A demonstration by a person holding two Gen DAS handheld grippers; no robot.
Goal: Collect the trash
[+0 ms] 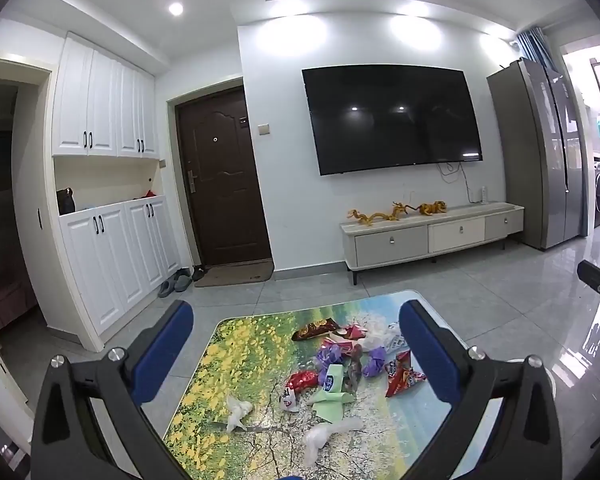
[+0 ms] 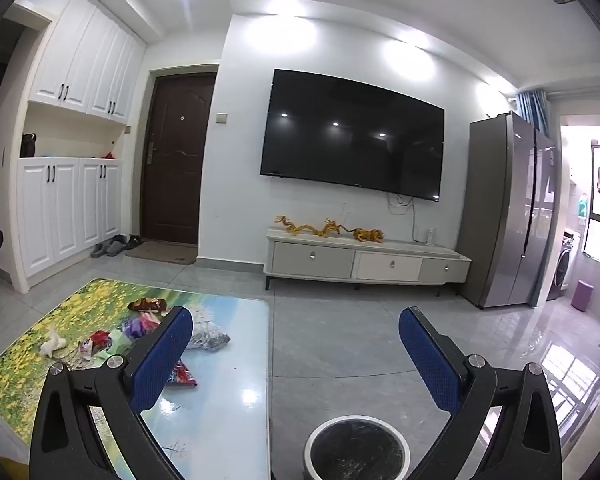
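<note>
You had collected nothing yet: both the left hand-held gripper [image 1: 296, 356] and the right hand-held gripper [image 2: 296, 354] stood wide and empty. The crumpled wrappers, tissues and plastic bags [image 1: 340, 364] lay heaped mid-surface, toward its far edge; the white-rimmed, black-lined bin [image 2: 356, 450] looked empty.

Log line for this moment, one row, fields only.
left tongs: open, empty, above table | right tongs: open, empty, over bin | wrappers: scattered on table, none collected
</note>
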